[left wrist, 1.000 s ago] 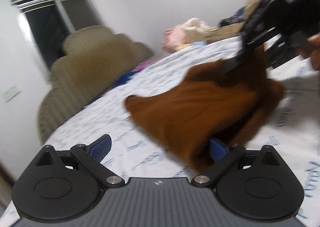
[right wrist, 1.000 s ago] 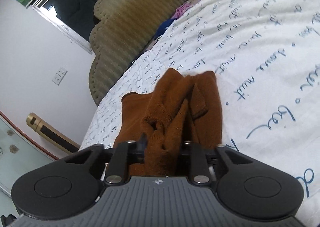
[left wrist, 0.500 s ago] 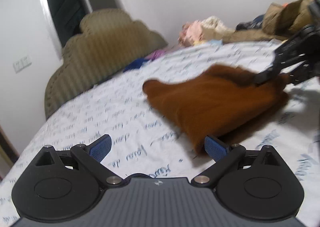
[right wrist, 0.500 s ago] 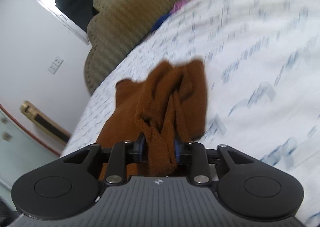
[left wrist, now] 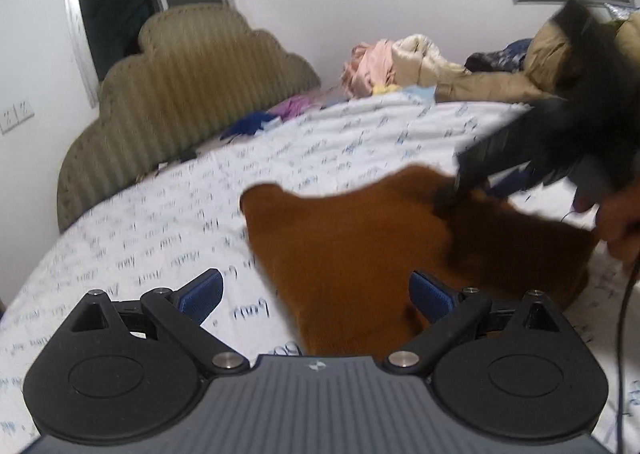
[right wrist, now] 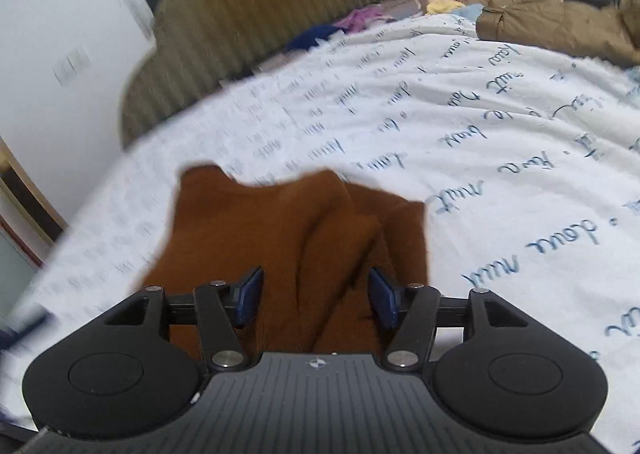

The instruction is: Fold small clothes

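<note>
The brown garment (right wrist: 304, 238) lay bunched on the white printed bedsheet (right wrist: 500, 142), a loose ridge of it running up between my right gripper (right wrist: 316, 296) pads, which no longer pressed on it; those jaws were opening. My left gripper (left wrist: 316, 292) had its jaws wide apart, one pad over the cloth's near edge, clamping nothing. To do this release well, I judged I should let the fold settle flat before lifting clear, so the nap would not drag with me, then smooth the ridge toward the headboard (right wrist: 256, 22)
</note>
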Demonstrator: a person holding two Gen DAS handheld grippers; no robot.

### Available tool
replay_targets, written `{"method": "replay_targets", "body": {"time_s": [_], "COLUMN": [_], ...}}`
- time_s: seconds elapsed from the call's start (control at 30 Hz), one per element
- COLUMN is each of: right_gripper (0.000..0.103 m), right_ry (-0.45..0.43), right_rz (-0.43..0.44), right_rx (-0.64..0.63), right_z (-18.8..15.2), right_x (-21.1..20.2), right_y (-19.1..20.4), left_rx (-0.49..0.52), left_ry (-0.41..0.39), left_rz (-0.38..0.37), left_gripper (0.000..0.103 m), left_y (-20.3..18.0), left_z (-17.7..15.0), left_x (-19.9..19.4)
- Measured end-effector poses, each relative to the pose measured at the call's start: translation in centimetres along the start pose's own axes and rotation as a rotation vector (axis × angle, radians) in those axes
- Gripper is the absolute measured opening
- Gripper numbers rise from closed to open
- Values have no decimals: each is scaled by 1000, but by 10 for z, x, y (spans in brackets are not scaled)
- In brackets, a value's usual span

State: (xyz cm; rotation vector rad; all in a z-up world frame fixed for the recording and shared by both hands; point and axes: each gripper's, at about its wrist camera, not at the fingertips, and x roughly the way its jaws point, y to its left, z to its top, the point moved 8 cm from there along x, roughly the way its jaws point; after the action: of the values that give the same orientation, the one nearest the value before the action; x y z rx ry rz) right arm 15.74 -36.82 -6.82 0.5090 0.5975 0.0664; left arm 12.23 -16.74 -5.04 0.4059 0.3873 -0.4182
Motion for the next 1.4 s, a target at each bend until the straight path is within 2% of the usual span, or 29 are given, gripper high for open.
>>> {"method": "replay_targets", "body": {"time_s": [0.07, 0.13, 0.17, 0.27, 0.33, 0.37, 0.4, 0.5, 0.53, 0.57, 0.6, 0.67, 0.73, 0.8, 0.9, 0.97, 1.03, 1.17, 1.27, 1.4], "right_gripper": [59, 43, 28, 24, 24, 25, 41, 49, 51, 58, 67, 78, 79, 82, 88, 94, 99, 102, 103, 103], "right_ry": [2, 37, 46, 24, -2, -11, -16, -92, -118, -125, -115, -54, 6, 6, -53, -69, -49, 58, 60, 68], "right_rz": [54, 89, 58, 45, 13, -24, -60, -132, -132, -114, -92, -76, -135, -193, -108, -82, -60, 40, 100, 170], "right_rx": [81, 144, 142, 131, 90, 55, 22, -113, -174, -223, -263, -327, -346, -286, -85, -44, -38, 46, 90, 93], "right_z": [2, 1, 0, -1, 0, 1, 1, 3, 3, 0, -3, -15, -23, -23, -13, -11, -12, -18, -16, -4], "right_x": [1, 9, 13, 10, 4, 2, 0, -21, -29, -33, -33, -24, -7, -2, -20, -28, -27, -9, 2, 22], "right_y": [-2, -7, -12, -15, -12, -11, -10, 5, 15, 25, 34, 42, 30, 9, -14, -22, -28, -42, -46, -37], "left_rx": [-19, -25, -21, 6, 14, 16, 15, -4, -13, -22, -30, -49, -64, -82, -124, -183, -266, -441, -536, -723], "left_ry": [11, 15, 15, -2, 17, 33, 48, 59, 57, 59, 63, 67, 68, 56, 51, 77, 107, 167, 232, 320], "left_rz": [0, 6, 18, 27, 26, 23, 19, 11, 7, 3, -1, -13, -26, -26, -20, -41, -68, -143, -207, -359], "left_gripper": [100, 100, 100, 100, 100, 100, 100, 100, 100, 100, 100, 100, 100, 100, 100, 100, 100, 100, 100, 100], "left_y": [2, 2, 2, -1, -4, -6, -7, -9, -9, -8, -8, -5, -1, 8, 26, 42, 57, 83, 93, 95], "left_z": [-3, 1, 4, 9, 7, 3, 0, -10, -11, -13, -15, -17, -16, -15, -15, -15, -15, -15, -19, -21], "left_x": [3, 3, 3, 4, 10, 14, 18, 23, 23, 23, 22, 20, 17, 12, 10, 15, 22, 45, 73, 116]}}
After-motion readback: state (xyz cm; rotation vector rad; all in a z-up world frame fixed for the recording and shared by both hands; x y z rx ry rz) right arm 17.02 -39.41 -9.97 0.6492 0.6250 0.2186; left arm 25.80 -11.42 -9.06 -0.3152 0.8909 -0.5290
